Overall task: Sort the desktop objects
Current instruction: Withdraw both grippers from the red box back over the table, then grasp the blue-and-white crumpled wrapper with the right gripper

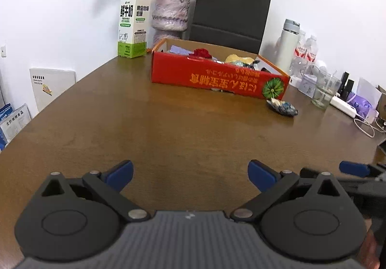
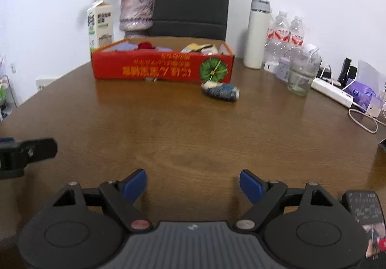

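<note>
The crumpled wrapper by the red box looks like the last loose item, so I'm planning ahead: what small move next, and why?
Probably ease the right gripper forward toward the wrapper: its jaws stand open and empty, and the wrapper lies outside the red box.

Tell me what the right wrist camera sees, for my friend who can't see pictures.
The open, empty right gripper hangs over a brown table. Ahead sits a red box full of small things, with a crumpled blue wrapper lying just in front of its right corner. A vase of flowers and bottles line the wall.
</note>
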A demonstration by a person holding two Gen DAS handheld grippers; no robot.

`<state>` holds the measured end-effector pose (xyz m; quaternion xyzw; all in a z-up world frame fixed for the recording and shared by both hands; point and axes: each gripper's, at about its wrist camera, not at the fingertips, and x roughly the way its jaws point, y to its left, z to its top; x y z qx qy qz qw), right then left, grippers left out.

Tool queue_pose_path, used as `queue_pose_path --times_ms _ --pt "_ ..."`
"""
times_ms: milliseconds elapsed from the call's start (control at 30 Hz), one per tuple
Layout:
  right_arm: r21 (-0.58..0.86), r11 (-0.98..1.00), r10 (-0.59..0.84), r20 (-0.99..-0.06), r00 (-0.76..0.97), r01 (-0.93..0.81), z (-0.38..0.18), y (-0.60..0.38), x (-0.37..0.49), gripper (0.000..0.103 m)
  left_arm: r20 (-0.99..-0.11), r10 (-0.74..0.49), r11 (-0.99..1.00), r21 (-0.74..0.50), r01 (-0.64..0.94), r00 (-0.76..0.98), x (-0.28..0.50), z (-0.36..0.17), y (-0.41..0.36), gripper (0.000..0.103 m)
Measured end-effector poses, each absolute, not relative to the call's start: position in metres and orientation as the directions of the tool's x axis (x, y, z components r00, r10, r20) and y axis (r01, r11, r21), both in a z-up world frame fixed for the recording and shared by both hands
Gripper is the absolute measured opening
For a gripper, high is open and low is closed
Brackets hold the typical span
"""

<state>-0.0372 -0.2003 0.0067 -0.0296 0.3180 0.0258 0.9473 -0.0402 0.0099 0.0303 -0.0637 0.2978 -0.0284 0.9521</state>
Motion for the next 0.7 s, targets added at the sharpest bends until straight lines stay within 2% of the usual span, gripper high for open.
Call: queue_pose_path --times_ms 233,433,533,633,700 --pt "0.044 0.999 0.016 -0.575 0.818 0.012 0.015 -0.223 0.028 0.083 -0.556 -0.075 0.989 -0.145 -0.007 0.828 0.002 0.031 0.012 0.103" --pt "0.062 0.994 -0.032 -0.592 0.805 0.086 0.009 -0.231 0.104 0.081 -0.556 -0.114 0.991 -0.124 0.054 0.823 0.054 0.029 0.003 0.103" --pt "0.066 0.990 -0.057 -0.610 0.790 0.122 0.004 -0.234 0.138 0.074 -0.548 -0.155 0.987 -0.118 0.108 0.822 0.089 0.028 -0.005 0.103" --pt "0.070 0.988 -0.065 -0.619 0.783 0.138 0.000 -0.235 0.159 0.053 -0.553 -0.142 0.990 -0.084 0.115 0.821 0.112 0.024 -0.011 0.096" --pt "0.066 0.989 -0.065 -0.616 0.785 0.134 -0.004 -0.236 0.168 0.045 -0.553 -0.147 0.989 -0.093 0.114 0.820 0.118 0.020 -0.010 0.089"
